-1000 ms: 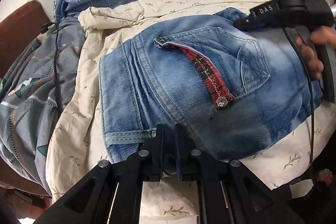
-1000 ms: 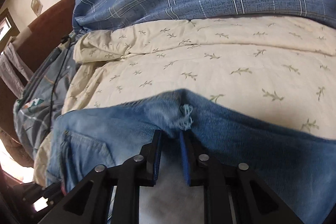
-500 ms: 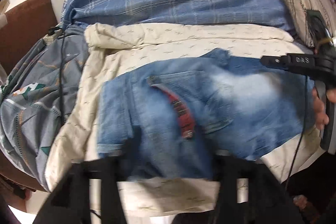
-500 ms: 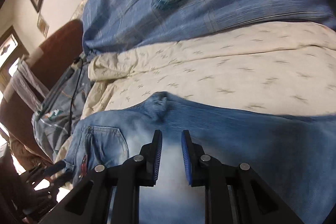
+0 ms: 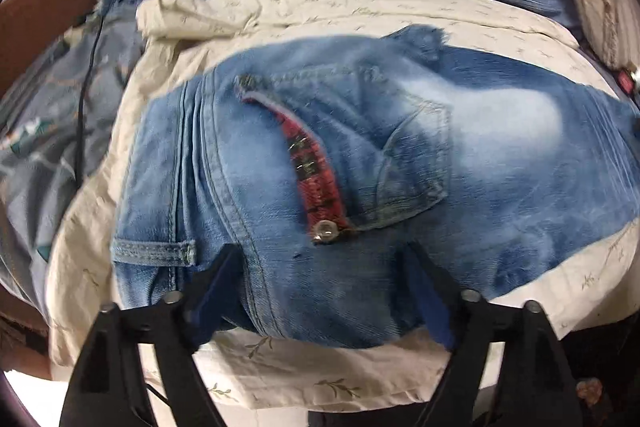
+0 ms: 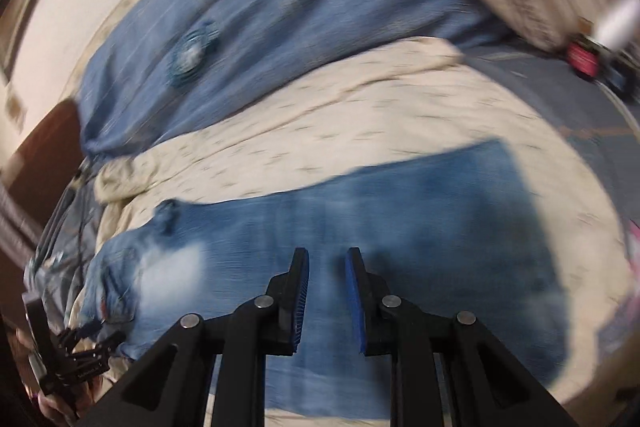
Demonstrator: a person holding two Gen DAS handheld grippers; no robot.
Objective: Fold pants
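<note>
Left tongs [image 5: 320,291] are opening astride the waistband of the jeans [image 5: 360,167] spread flat on the bed's cream sheet [image 5: 320,379], apparently releasing it, while near-closed, empty right tongs [image 6: 326,301] hang over the legs.

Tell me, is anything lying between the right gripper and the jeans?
Nothing visible. The right gripper hangs over the jeans, its narrow gap empty, with only bare denim below and ahead of it.
</note>
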